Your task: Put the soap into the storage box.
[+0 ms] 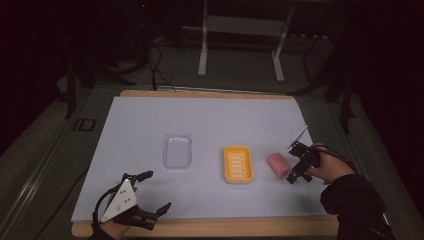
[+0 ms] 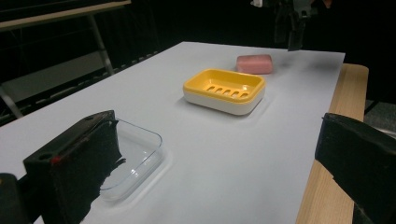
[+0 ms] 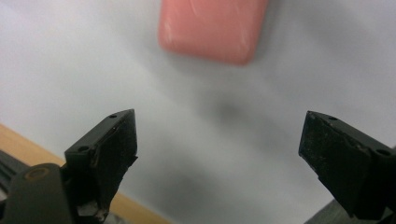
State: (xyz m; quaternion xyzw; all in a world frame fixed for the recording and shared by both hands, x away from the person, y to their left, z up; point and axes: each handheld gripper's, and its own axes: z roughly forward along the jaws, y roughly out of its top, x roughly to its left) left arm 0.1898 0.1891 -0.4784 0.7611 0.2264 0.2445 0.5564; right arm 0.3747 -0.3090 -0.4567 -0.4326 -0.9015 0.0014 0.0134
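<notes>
High view: a person works 2 hand-held tools over a white tabletop (image 1: pixel 150 120) with a wooden edge, in a dim room. The right tool (image 1: pixel 296 165) hangs just beside the pink soap bar (image 1: pixel 277 164), on its right side, jaws spread apart and holding nothing; whether a jaw touches the bar cannot be told from here. The soap lies flat on the tabletop, just right of the yellow soap dish (image 1: pixel 238 164) and apart from it. A clear plastic tray (image 1: pixel 177 151) sits left of the dish, near the tabletop's middle. The left tool (image 1: pixel 152 191) rests at the near left edge, grey plate on top, jaws wide apart and empty, well apart from tray and dish.

Left gripper view: the left tool's 2 black jaws rise at either side of the frame with a broad gap between them. The clear plastic tray (image 2: pixel 140 158) lies just beyond the left jaw. Farther off stands the yellow soap dish (image 2: pixel 224 89), slotted on its floor and white underneath, with the pink soap bar (image 2: pixel 254 64) behind it. The right tool (image 2: pixel 292 25) hangs above the tabletop's far end, near the soap.

Right gripper view: the right tool's 2 jaws stand wide apart, with nothing between them. The pink soap bar (image 3: pixel 212 28) lies ahead on the white tabletop (image 3: pixel 70 70), clear of both jaws.
</notes>
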